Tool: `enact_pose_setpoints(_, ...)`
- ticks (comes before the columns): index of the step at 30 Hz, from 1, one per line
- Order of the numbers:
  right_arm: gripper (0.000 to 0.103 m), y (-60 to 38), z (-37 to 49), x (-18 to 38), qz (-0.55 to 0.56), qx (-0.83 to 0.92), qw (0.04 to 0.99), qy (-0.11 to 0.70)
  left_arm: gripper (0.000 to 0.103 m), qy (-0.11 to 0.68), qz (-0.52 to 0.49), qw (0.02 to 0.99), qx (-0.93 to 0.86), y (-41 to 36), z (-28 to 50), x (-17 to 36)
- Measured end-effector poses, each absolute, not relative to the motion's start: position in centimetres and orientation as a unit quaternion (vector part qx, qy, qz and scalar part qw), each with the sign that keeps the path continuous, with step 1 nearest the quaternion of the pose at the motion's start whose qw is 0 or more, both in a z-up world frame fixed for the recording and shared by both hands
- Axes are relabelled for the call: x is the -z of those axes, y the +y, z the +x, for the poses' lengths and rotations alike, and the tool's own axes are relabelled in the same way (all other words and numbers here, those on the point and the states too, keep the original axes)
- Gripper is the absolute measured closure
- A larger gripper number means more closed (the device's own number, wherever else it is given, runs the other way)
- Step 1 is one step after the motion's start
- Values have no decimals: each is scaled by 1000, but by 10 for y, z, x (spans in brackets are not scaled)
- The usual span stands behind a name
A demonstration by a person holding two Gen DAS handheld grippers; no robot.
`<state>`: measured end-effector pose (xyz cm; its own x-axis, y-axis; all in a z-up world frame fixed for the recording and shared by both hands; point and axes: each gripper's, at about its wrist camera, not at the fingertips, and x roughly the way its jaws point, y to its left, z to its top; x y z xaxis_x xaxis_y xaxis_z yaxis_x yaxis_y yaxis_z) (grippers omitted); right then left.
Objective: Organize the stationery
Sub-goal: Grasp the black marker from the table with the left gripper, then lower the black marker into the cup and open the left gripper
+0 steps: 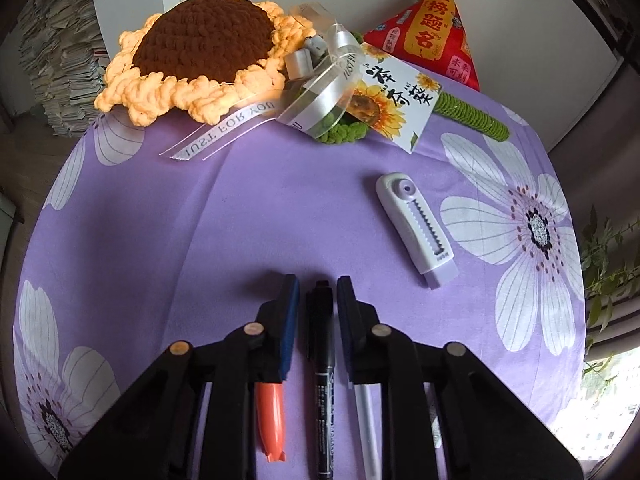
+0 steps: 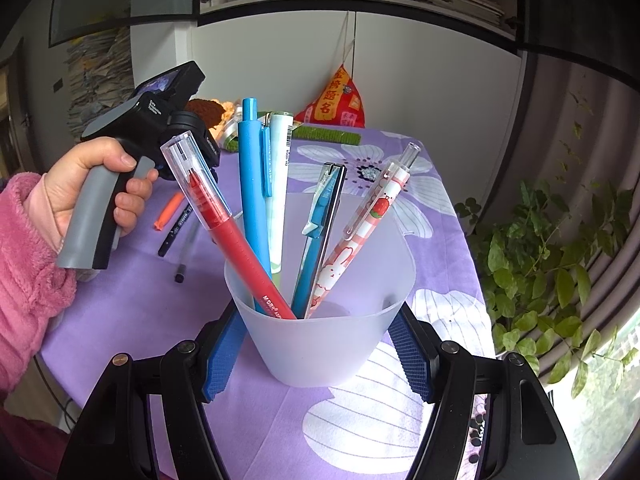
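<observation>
In the left wrist view my left gripper (image 1: 318, 288) is open and straddles a black marker (image 1: 322, 360) lying on the purple cloth, with small gaps on both sides. An orange pen (image 1: 271, 420) and a grey pen (image 1: 366, 420) lie on either side of the marker, partly under the fingers. A white correction tape dispenser (image 1: 416, 226) lies to the right. In the right wrist view my right gripper (image 2: 318, 340) is shut on a frosted plastic cup (image 2: 324, 344) that holds several pens, among them a red pen (image 2: 228, 224) and a blue pen (image 2: 252, 200).
A crocheted sunflower (image 1: 200, 52) with a ribbon and a card, and a red triangular pouch (image 1: 432, 32), lie at the table's far end. The table (image 1: 160, 220) has a purple floral cloth. A leafy plant (image 2: 552, 260) stands past the right edge. Stacked papers and shelves stand behind.
</observation>
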<state>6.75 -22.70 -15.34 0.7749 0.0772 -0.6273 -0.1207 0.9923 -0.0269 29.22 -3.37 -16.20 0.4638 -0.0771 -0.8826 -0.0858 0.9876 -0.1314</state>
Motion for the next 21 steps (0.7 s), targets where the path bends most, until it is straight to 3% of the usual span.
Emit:
enact_pose_setpoints(7,32,-228,69,153,-32,-53,942,331,91,497,-73,864,23,-39,283,154)
enact_pose_setpoints(21,32,-227,68,154,-32,-52,943,329,91,396,-99,907,99,-25,217,68)
